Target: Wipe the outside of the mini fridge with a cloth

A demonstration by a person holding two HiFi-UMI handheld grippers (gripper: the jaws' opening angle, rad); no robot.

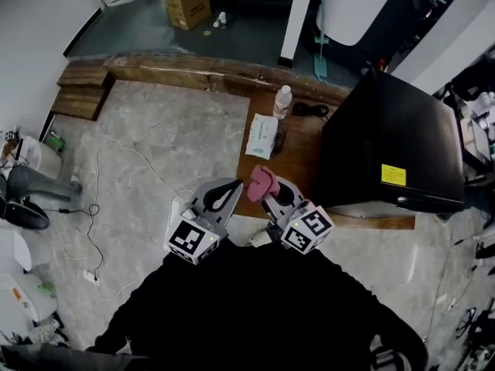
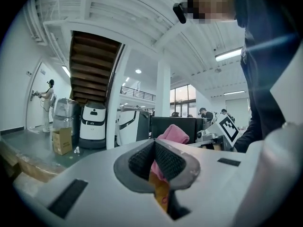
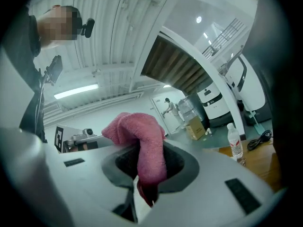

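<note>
The black mini fridge (image 1: 390, 141) stands on the right part of a wooden table (image 1: 298, 161). A pink cloth (image 1: 261, 182) hangs bunched over the tips of my right gripper (image 1: 268, 193), which is shut on it just left of the fridge. In the right gripper view the cloth (image 3: 142, 138) drapes down between the dark pads (image 3: 173, 162). My left gripper (image 1: 230, 185) is held close beside the right one, shut with nothing in it. From the left gripper view, the cloth (image 2: 174, 132) and the fridge (image 2: 170, 126) show beyond the shut left gripper (image 2: 154, 150).
On the table left of the fridge are a water bottle (image 1: 283, 101), a wipes packet (image 1: 263, 136) and a black cable (image 1: 309, 110). A wooden step (image 1: 81, 91) and white cords (image 1: 116, 192) lie on the floor to the left. A cardboard box (image 1: 186, 3) sits far back.
</note>
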